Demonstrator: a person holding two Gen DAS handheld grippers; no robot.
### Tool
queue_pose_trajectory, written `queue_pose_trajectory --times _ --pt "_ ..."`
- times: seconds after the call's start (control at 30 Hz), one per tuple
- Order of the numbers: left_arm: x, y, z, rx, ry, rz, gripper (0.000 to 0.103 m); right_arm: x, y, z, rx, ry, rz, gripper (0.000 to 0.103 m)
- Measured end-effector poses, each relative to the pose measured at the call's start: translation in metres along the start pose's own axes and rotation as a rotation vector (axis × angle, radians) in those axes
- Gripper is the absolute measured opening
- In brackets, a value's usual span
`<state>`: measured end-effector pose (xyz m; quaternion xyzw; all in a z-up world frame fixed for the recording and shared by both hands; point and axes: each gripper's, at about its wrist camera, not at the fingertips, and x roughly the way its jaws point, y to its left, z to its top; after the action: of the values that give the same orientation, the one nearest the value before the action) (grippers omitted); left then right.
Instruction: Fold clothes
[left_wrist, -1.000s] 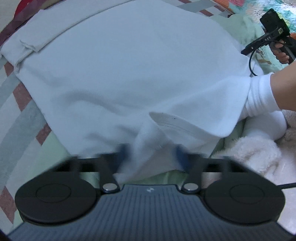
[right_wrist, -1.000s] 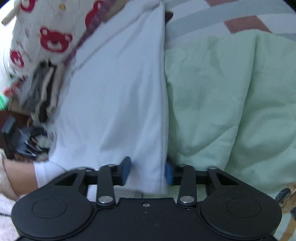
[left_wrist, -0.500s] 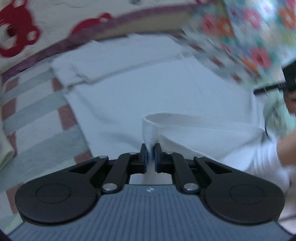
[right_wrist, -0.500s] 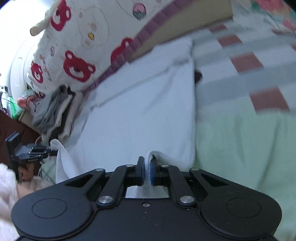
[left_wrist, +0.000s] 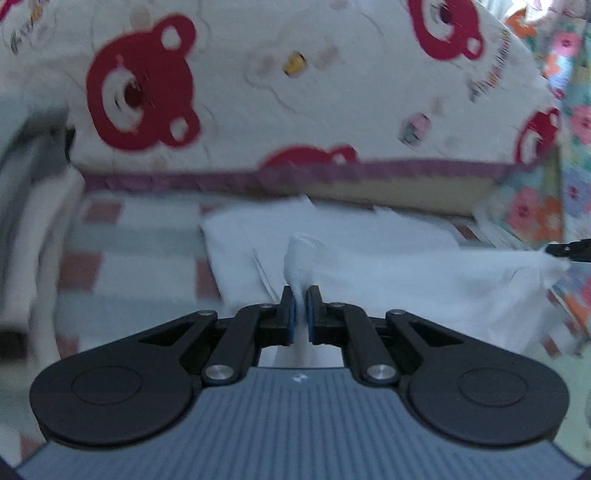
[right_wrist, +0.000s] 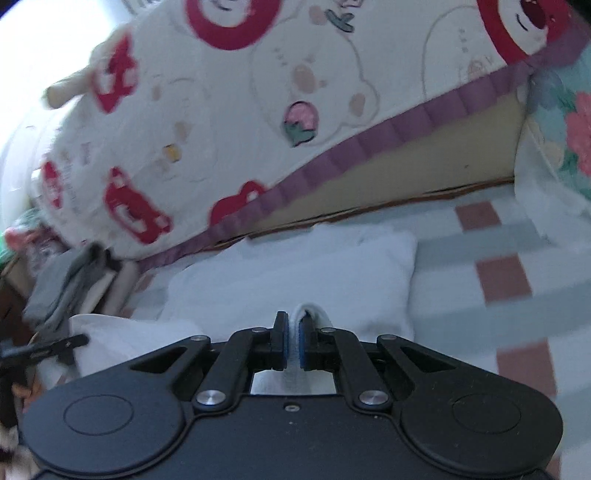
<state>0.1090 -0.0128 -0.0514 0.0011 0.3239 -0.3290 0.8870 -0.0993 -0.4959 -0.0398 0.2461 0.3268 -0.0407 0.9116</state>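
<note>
The left gripper pinches a bunched edge of the white garment between its narrow jaws. The right gripper has just been closing and clamps another fold of the same white garment. The cloth lies on the checked bedsheet, below a bear-print mattress whose lettering is too blurred to read.

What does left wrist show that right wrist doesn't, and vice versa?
Left wrist only: the floral fabric at right. Right wrist only: a stack of grey and beige clothes at left. Both: the white garment on the checked bedding, the bear-print cushion behind, and each gripper, left and right, shut on a pinch of the garment.
</note>
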Motion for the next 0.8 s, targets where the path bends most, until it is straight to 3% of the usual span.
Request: queue_pose_trajectory --times 0.13,0.23,0.33,0.4,0.5,0.6,0.8 --pt "0.056 0.016 0.014 0.007 0.0 0.109 0.008 0.063 -0.022 0.035 0.091 0.051 -0.095 0.008" --pt "0.104 0.032 0.0 -0.002 0.028 0.202 0.009 0.134 -0.055 0.039 0.219 0.147 -0.161 0.009" --pt "0.123 0.052 -0.014 -0.073 0.029 0.2 0.009 0.169 -0.076 0.029 0.342 0.209 -0.204 0.01" --pt "0.122 0.065 -0.021 -0.128 0.037 0.182 0.009 0.172 -0.08 0.023 0.345 0.203 -0.188 0.013" --pt "0.114 0.082 -0.027 -0.19 0.039 0.143 0.009 0.161 -0.078 0.016 0.242 0.165 -0.162 0.012" --pt "0.106 0.08 -0.027 -0.131 0.076 0.124 0.011 0.149 -0.068 0.009 0.116 0.094 -0.142 0.013" --pt "0.104 0.075 -0.02 -0.17 0.03 0.029 0.027 0.137 -0.055 0.003 0.025 -0.017 -0.155 0.023"
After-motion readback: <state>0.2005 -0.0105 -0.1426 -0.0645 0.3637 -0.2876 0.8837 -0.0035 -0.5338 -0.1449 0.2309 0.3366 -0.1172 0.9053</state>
